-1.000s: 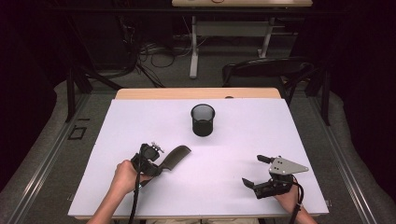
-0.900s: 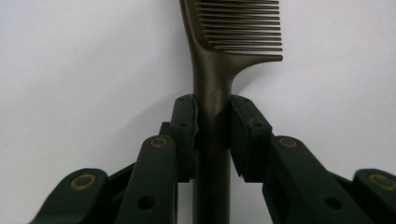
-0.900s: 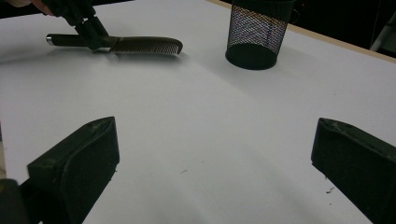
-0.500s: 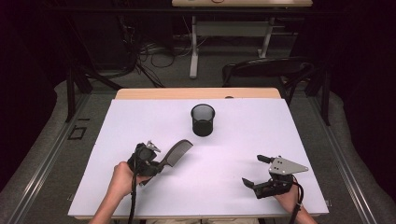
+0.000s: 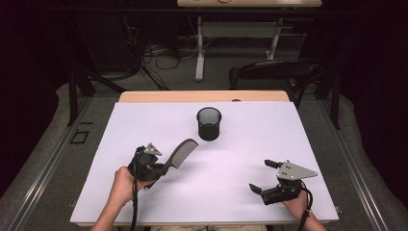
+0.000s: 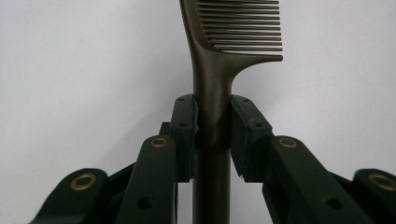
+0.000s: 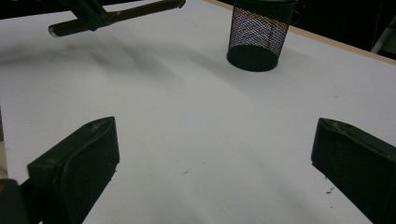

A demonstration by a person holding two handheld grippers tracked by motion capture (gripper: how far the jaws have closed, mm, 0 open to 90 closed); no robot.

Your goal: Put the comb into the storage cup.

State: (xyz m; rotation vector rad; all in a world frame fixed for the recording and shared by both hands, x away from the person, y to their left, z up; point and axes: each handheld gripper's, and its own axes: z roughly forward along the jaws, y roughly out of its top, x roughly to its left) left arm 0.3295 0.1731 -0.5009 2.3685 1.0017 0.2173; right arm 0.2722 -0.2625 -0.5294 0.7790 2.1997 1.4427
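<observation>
I look down on a white table with a wooden far edge, standing on grey floor. Beyond it, a dark chair, tangled cables, and a pale desk frame sit in a dim, black-walled room.

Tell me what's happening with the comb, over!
Left tongs shut on the comb, lifted. Right tongs open, empty. Mesh cup upright beyond the comb, path clear.

comb: tip cut off at top | handle end below frame
</observation>
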